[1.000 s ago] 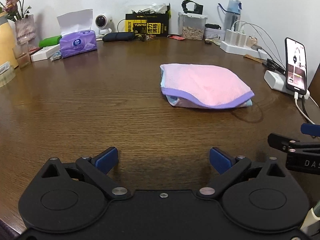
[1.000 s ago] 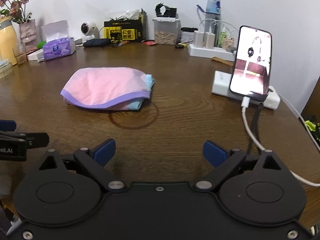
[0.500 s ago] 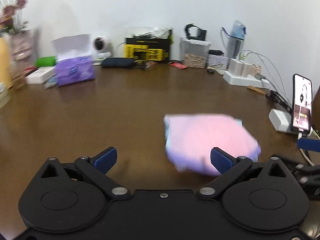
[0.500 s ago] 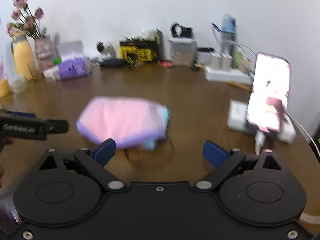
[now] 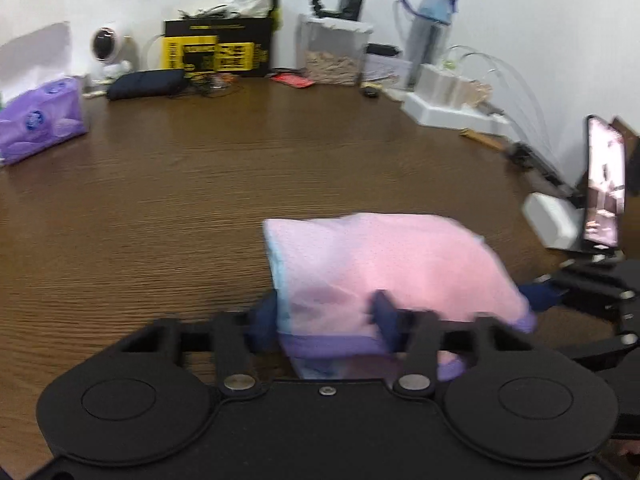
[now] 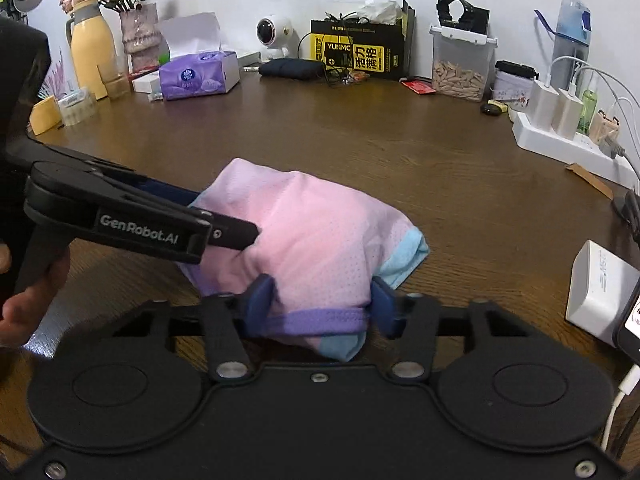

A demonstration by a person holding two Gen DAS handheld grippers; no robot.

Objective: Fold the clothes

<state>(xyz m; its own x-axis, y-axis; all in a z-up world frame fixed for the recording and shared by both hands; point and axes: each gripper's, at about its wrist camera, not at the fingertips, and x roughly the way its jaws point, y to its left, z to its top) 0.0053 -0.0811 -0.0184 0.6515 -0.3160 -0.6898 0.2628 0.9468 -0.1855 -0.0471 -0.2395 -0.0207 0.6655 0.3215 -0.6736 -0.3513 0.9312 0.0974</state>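
Fingers: both grippers, wide open a second ago, now pinch pink shirt (image 6: 320,236) | table (image 6: 360,144): shirt at 6 o'clock | left gripper (image 5: 320,314): grips purple hem | right gripper (image 6: 318,306): grips hem | next, I think: lift, fold

The brown wooden table (image 6: 360,152) carries a folded pink garment (image 6: 312,236) (mesh fabric); behind it stand a tissue box (image 6: 198,74) and a power strip (image 6: 576,152).
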